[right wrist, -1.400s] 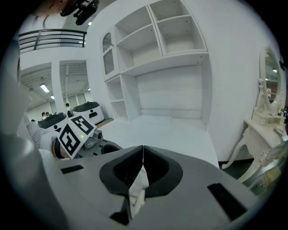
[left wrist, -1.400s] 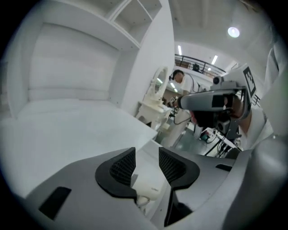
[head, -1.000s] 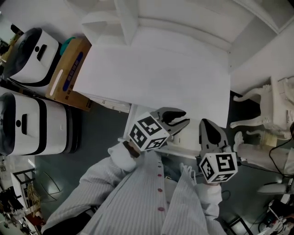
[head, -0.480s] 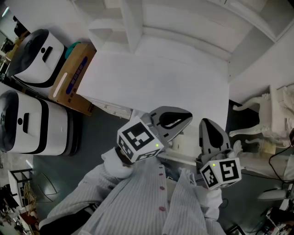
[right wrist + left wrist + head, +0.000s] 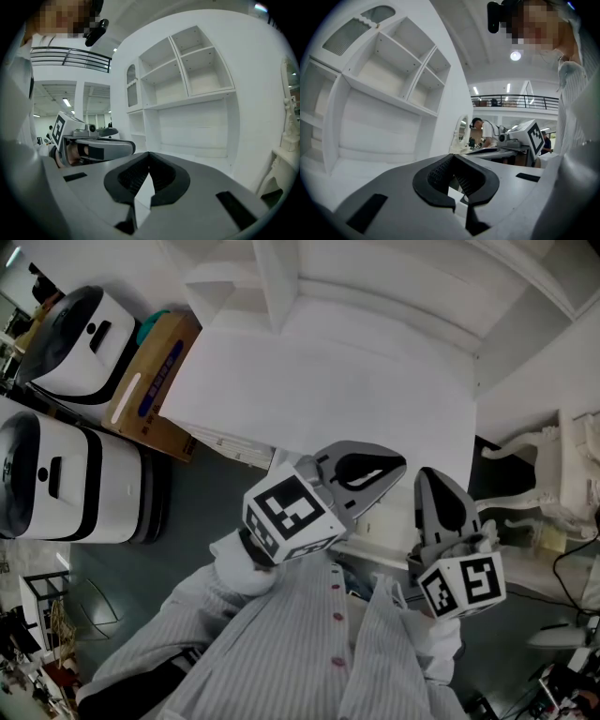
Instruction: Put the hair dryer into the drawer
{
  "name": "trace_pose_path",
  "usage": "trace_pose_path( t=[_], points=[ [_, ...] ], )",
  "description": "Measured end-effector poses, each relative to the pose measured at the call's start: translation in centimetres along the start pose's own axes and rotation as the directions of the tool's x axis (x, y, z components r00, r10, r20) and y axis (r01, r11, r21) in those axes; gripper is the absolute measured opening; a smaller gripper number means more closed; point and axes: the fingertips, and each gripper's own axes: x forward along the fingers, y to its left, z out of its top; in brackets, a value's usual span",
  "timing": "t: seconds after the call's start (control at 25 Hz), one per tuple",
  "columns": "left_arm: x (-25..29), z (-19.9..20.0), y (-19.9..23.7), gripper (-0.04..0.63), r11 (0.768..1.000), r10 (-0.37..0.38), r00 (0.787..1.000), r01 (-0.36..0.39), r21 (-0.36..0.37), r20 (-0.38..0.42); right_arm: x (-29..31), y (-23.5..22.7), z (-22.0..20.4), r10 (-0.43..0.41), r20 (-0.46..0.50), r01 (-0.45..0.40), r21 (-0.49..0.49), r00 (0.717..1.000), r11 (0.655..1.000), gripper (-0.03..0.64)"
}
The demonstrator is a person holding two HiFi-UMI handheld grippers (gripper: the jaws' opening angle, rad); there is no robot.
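Note:
No hair dryer shows in any view, and I cannot make out an open drawer. In the head view both grippers hover side by side over the front edge of the white desk [image 5: 328, 381], held by hands in striped sleeves. My left gripper [image 5: 398, 465] is shut with nothing between its pads, as the left gripper view [image 5: 452, 157] also shows. Just to its right, my right gripper [image 5: 429, 474] has its jaws together and empty too [image 5: 149, 154]. Each gripper view catches the other gripper beside it, and both look level toward the white shelf unit [image 5: 187, 70].
Two white machines with black bands [image 5: 56, 484] stand on the dark floor at the left, with a cardboard box [image 5: 155, 381] between them and the desk. A white ornate chair [image 5: 553, 484] is at the right. People work at a bench in the background [image 5: 480, 136].
The left gripper's jaws, apart a second ago, have come together on nothing. Both grippers have risen toward the camera and look larger in the head view.

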Motion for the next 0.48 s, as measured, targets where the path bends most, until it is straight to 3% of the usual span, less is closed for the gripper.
trace_pose_path(
  t=[0.32,0.48],
  points=[
    [0.1,0.7,1.1,0.009,0.999,0.029,1.000,-0.029,0.031,0.005,-0.1,-0.4,0.1,0.001,0.001,-0.001,0.017,1.000,1.000,0.011],
    [-0.1,0.9,1.4,0.009,0.993,0.061,0.998,-0.061,0.101,0.003,-0.2,-0.2,-0.2,0.002,-0.010,-0.002,0.017,1.000,1.000,0.011]
  ],
)
